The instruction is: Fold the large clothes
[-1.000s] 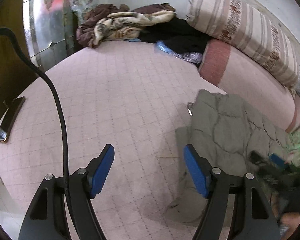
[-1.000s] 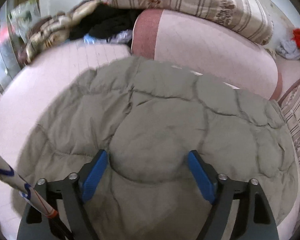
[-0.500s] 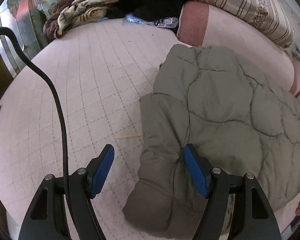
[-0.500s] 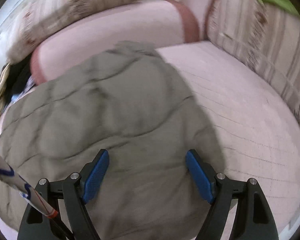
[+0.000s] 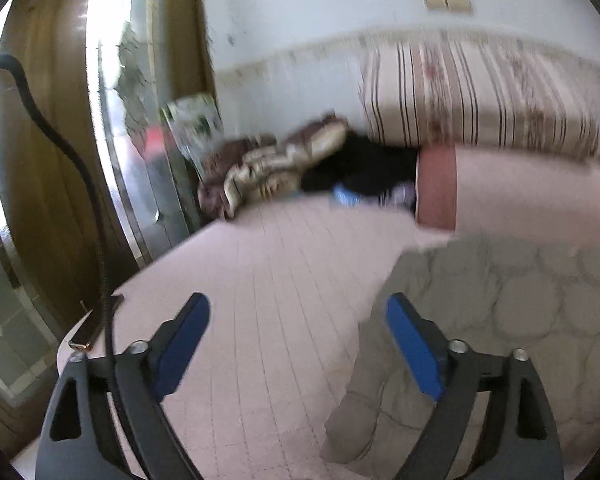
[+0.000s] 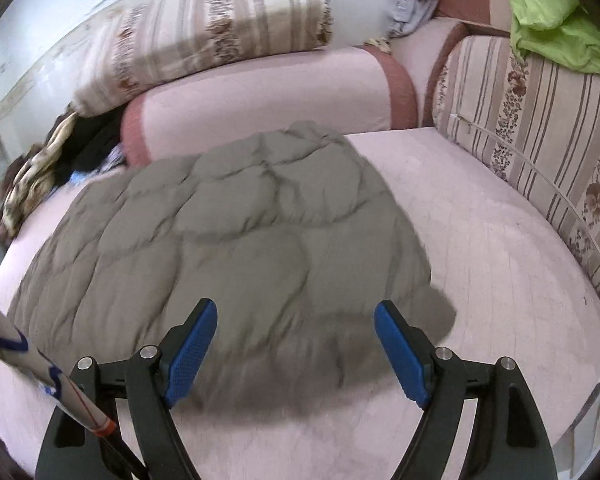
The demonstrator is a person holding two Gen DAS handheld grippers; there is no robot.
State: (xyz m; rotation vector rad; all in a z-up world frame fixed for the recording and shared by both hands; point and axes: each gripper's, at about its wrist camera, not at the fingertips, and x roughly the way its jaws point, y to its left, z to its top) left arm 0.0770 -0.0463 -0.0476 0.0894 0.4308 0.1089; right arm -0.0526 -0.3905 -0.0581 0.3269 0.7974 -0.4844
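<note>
we have the grey quilted jacket lying partly folded mid-frame on the bed, left gripper just widened, right gripper wide, both empty, further folds left.

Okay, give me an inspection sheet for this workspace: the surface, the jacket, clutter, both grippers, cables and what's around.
Surface: pink quilted bed cover, bare beside the jacket.
Job's things: grey puffer jacket lying spread flat, one sleeve along its edge.
Clutter: heap of clothes at the far end; dark phone at the bed's edge.
Grippers: left gripper open, jaws just widened, nothing between them; right gripper open above the jacket, not gripping.
Cables: black cable by the left gripper.
Surroundings: striped bolster, pink bolster, green cloth.
</note>
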